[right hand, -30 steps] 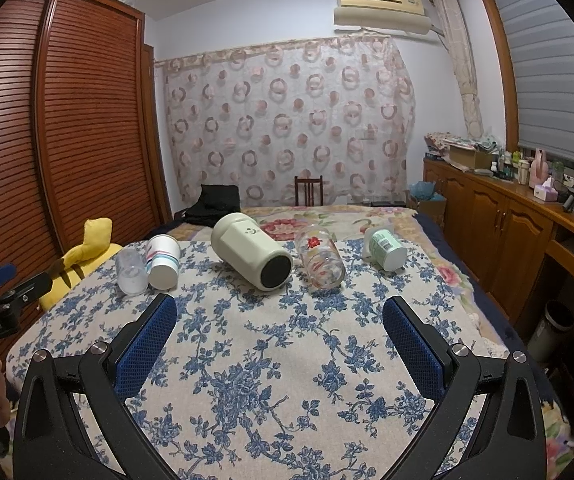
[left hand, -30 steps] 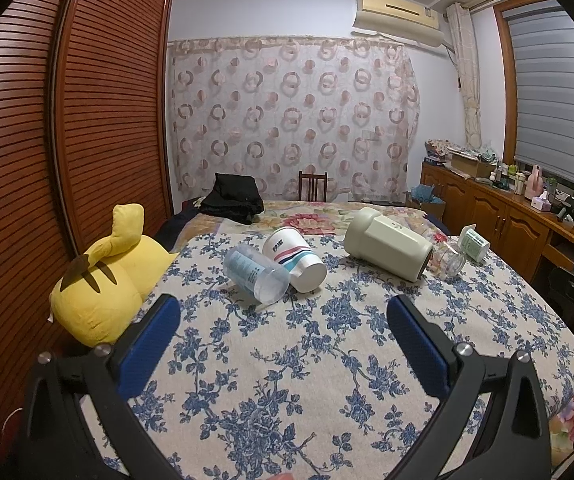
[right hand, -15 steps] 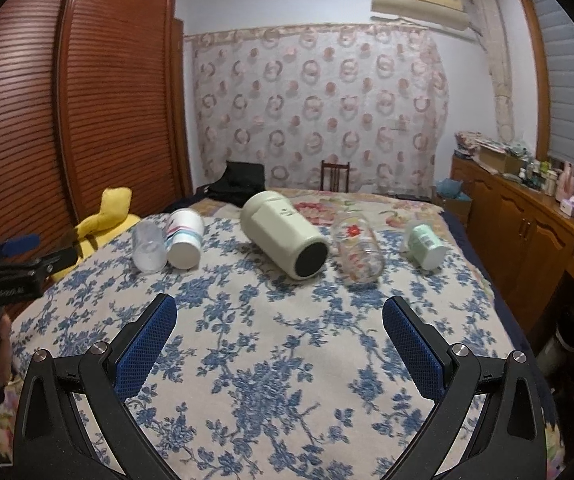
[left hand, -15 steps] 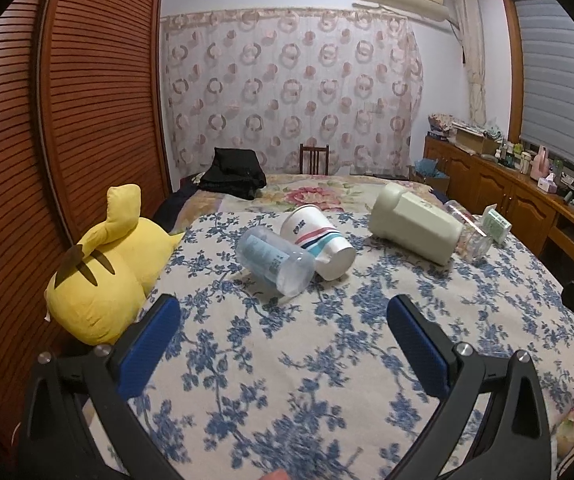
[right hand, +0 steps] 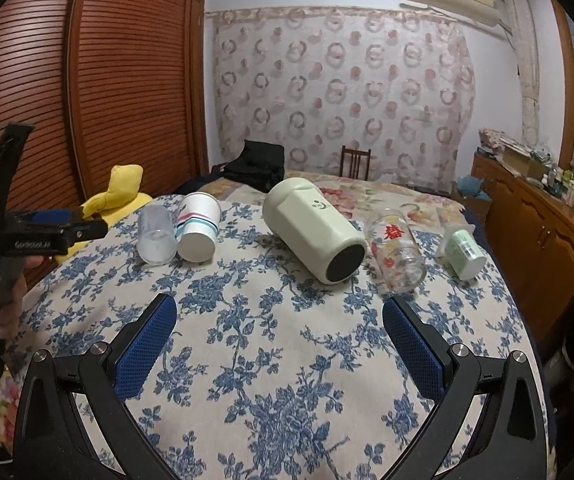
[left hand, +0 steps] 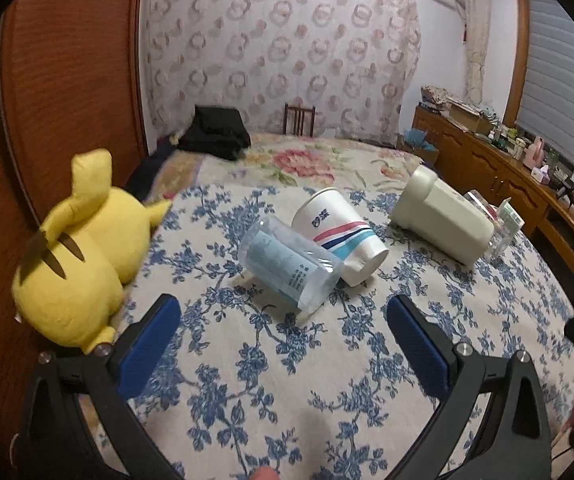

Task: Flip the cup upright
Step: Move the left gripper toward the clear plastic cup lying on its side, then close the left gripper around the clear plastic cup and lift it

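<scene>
Several cups lie on their sides on the blue-flowered bedspread (right hand: 287, 340). A clear plastic cup (left hand: 289, 264) lies closest to my left gripper (left hand: 283, 320), touching a white paper cup with red and blue stripes (left hand: 337, 234). Both also show in the right wrist view: the clear cup (right hand: 155, 235) and the paper cup (right hand: 199, 226). A cream tumbler (right hand: 314, 229), a clear glass with red print (right hand: 395, 249) and a pale green cup (right hand: 462, 251) lie further right. My left gripper is open and empty just short of the clear cup. My right gripper (right hand: 279, 328) is open and empty, well short of the tumbler.
A yellow plush toy (left hand: 83, 248) lies at the bed's left edge by the wooden wardrobe (right hand: 87, 80). A black bag (right hand: 259, 164) and a chair (right hand: 355, 162) are at the far end. A wooden sideboard (right hand: 539, 224) runs along the right.
My left gripper has moved forward and tilted down toward the clear and paper cups, which now loom larger. My right gripper has edged forward toward the tumbler. Both stay open.
</scene>
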